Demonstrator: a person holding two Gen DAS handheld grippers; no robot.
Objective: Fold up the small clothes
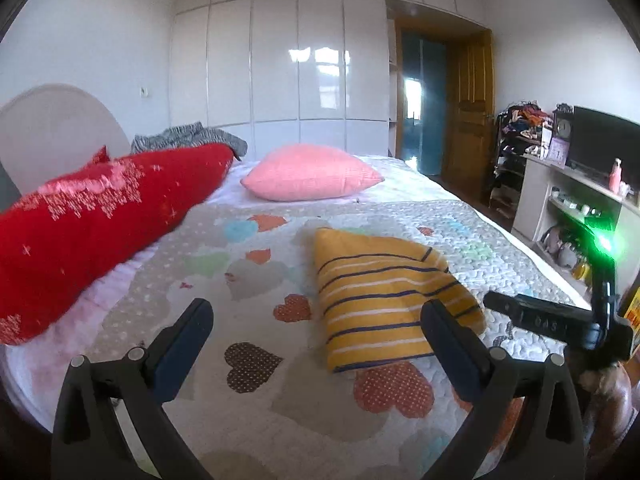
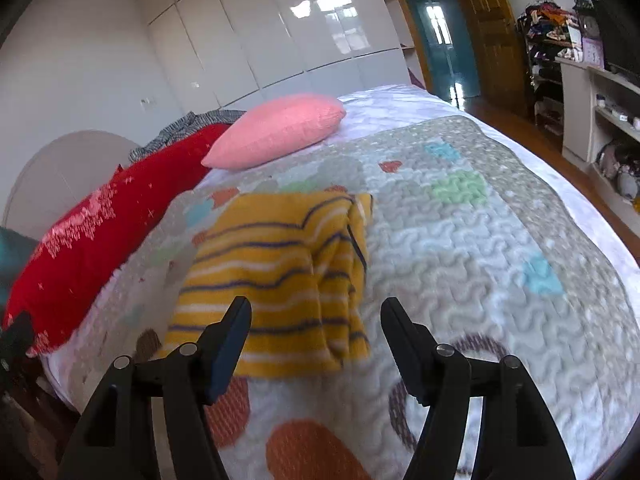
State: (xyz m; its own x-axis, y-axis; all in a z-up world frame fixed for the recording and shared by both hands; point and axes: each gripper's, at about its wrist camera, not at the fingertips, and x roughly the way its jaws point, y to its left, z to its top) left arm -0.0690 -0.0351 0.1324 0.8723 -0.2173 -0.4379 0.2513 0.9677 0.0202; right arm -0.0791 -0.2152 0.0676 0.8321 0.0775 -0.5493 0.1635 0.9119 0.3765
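A small yellow garment with dark and white stripes [image 1: 380, 296] lies folded on the quilted bedspread [image 1: 248, 264]; it also shows in the right wrist view [image 2: 280, 268]. My left gripper [image 1: 316, 316] is open and empty, held above the bed just left of and in front of the garment. My right gripper [image 2: 316, 312] is open and empty, hovering over the garment's near edge. In the left wrist view the right gripper [image 1: 532, 316] appears at the right edge with a green light.
A red pillow [image 1: 92, 224] and a pink pillow [image 1: 312, 174] lie at the head of the bed, with a grey striped cloth [image 1: 188, 140] behind. A shelf unit [image 1: 576, 200] with a TV stands to the right. White wardrobes and a wooden door stand beyond.
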